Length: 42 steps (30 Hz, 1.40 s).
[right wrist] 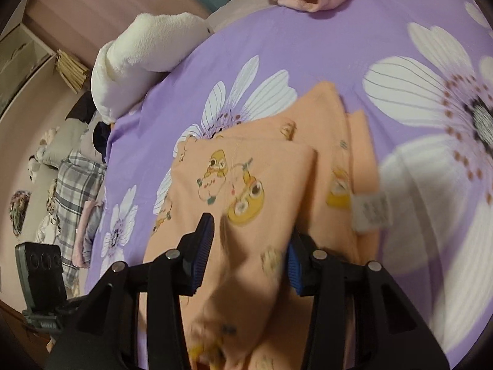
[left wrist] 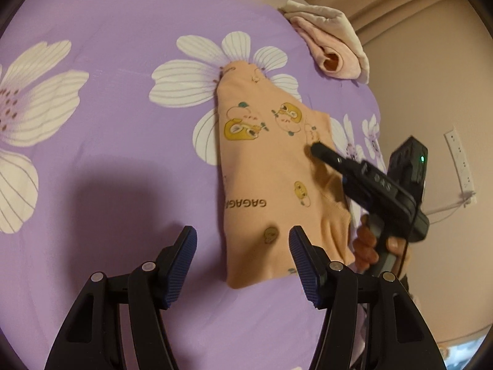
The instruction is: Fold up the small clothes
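Peach-orange cotton, printed with yellow cartoon figures, is the small garment [left wrist: 271,166] that lies partly folded on the purple bed sheet [left wrist: 123,123] with big white flowers. In the left wrist view it fills the middle and reaches toward 5 o'clock.

The left gripper [left wrist: 243,252] hovers over the near edge of the garment. Its fingers stand moderately wide apart and nothing is between them; the right pad is over the cloth, the left one over bare sheet.

The right gripper [right wrist: 249,256] is seen at 3 o'clock in the left wrist view, carried by a hand [left wrist: 366,243], with its tip on the garment's right side. In its own view a raised fold of the cloth passes between its fingers; they stand partly apart, and I cannot tell if the pads press the cloth.

A pink folded cloth [left wrist: 332,52] lies at 1 o'clock on the bed, well apart from the garment. A white plush pillow [right wrist: 138,58] rests at 10 o'clock in the right wrist view.
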Motion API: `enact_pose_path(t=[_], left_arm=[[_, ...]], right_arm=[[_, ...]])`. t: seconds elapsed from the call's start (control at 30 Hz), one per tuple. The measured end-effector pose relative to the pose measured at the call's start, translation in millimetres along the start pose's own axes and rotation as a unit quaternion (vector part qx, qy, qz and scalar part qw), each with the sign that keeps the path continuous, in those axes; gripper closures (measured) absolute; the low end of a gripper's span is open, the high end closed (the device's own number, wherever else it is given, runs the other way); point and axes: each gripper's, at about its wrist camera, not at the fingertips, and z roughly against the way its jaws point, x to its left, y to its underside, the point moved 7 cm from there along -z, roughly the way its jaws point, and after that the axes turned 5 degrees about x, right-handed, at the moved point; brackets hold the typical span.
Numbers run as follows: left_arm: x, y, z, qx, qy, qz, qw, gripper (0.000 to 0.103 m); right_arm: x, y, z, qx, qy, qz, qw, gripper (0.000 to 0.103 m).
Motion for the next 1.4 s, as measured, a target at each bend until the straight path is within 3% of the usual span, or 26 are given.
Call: enact_pose_path(t=[0.1, 0.17, 0.23, 0.3, 0.53, 0.67, 0.83, 0.93, 1.0, 1.07, 1.2, 1.27, 1.4], left_arm=[[0, 1, -4, 0.005, 0.004, 0.000, 1.0000, 0.043], [0, 2, -6, 0.007, 0.007, 0.003, 0.9999, 0.043], [0, 2, -7, 0.008, 0.009, 0.004, 0.9999, 0.043], [-1, 0, -6, 0.008, 0.010, 0.002, 0.9999, 0.043], [-19, -11, -1, -0.004, 0.013, -0.025, 0.9996, 0.043], [-36, -19, -7, -0.010, 0.011, -0.046, 0.9988, 0.043], [-58, -19, -20, -0.008, 0.001, -0.081, 0.9967, 0.043], [-63, -16, -24, -0.011, -0.008, -0.101, 0.9948, 0.043], [-63, -14, -26, -0.016, -0.018, -0.111, 0.9936, 0.043], [-63, -12, -29, -0.017, -0.024, -0.119, 0.9925, 0.043], [-63, -11, -36, -0.016, -0.047, -0.138, 0.9891, 0.043], [-65, -8, -40, -0.013, -0.054, -0.151, 0.9869, 0.049], [-64, -2, -51, -0.006, -0.077, -0.169, 0.9826, 0.049]], right_arm=[[0, -7, -3, -0.010, 0.005, 0.007, 1.000, 0.065], [2, -10, -4, -0.016, 0.007, 0.013, 1.000, 0.075], [3, -13, -5, -0.019, 0.019, 0.020, 0.999, 0.093], [6, -15, -1, -0.026, 0.025, 0.030, 0.999, 0.095], [12, -43, 43, -0.072, 0.050, 0.053, 0.995, 0.096], [-5, -45, 39, -0.048, 0.082, 0.047, 0.994, 0.095], [-34, -36, 20, -0.016, 0.103, 0.003, 0.995, 0.084], [-40, -39, 33, -0.043, 0.112, -0.002, 0.993, 0.080], [-41, -44, 51, -0.075, 0.158, 0.016, 0.984, 0.079], [-35, -45, 66, -0.093, 0.166, 0.035, 0.981, 0.080], [-5, -20, 84, -0.088, 0.113, 0.102, 0.984, 0.084], [9, 3, 83, -0.067, 0.101, 0.136, 0.983, 0.087], [14, 50, 66, -0.016, 0.112, 0.180, 0.977, 0.089]])
